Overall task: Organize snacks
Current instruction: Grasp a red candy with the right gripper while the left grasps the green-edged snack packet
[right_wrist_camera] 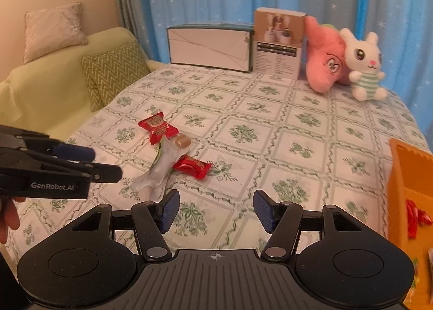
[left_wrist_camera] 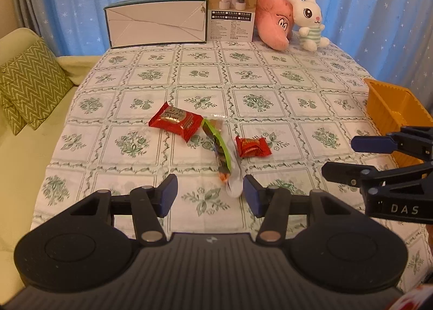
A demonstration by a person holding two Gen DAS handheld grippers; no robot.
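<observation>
Red wrappers on the worktop [left_wrist_camera: 151,66]: big red packet [left_wrist_camera: 176,121], green packet [left_wrist_camera: 217,145], small red candy [left_wrist_camera: 252,146]. Your left hand-held gripper [left_wrist_camera: 210,195] is spread, empty, near the green packet's tail. Light, crinkly, slippery; pinch it mid-body across the width, its long axis runs away from you.

Right view: right hand-held gripper [right_wrist_camera: 216,210] spread, empty; orange tray [right_wrist_camera: 406,174] right.
</observation>
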